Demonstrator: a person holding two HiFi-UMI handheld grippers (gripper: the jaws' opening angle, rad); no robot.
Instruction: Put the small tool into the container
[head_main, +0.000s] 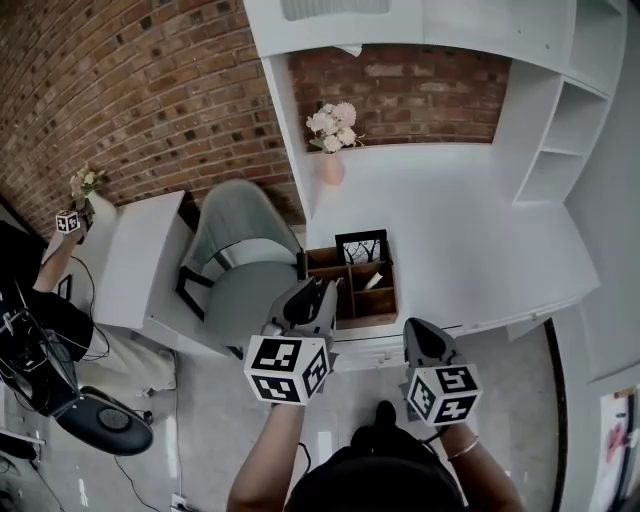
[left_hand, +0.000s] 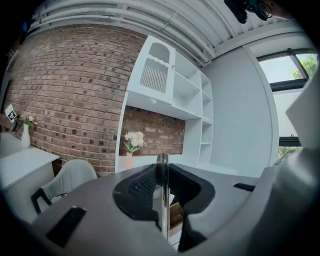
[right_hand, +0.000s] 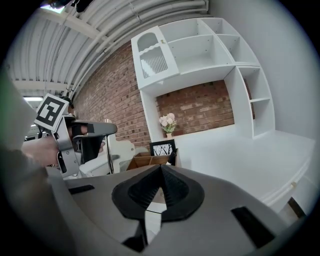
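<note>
Edges/room: the container (head_main: 352, 300) sits at the front edge of the bench (head_main: 470, 230), near its left corner. The bench drops off just left of the container and just in front of it. Behind the container the top is bare up to the brick wall (head_main: 400, 90). Right of the container it is bare and wide, out to the shelving (head_main: 565, 130).

Small tool (left_hand: 162, 205): a thin, shiny metal strip, seen edge-on and upright. The left gripper (head_main: 318, 292) has it pinched between its fingers (left_hand: 141, 186). It's not in the container but in the air just left-front of it, over the bench edge. The head view doesn't resolve the tool itself.

Container: brown wood, open top, split into compartments. A small pale item (head_main: 372, 281) lies in a right-hand one.

Around:
- A person (head_main: 40, 310) is far left of the container, at a second bench (head_main: 135, 260).
- A grey chair (head_main: 235, 265) is directly left of the container, close against the bench corner and below the left gripper.
- A pink vase (head_main: 332, 165) of pale flowers stands well behind the container, near the wall.
- A black picture frame (head_main: 362, 247) stands at the container's back edge.
- The right gripper (head_main: 421, 332) hangs right-front of the container at the bench edge. Its fingers (right_hand: 144, 192) are pressed together with nothing between them.
</note>
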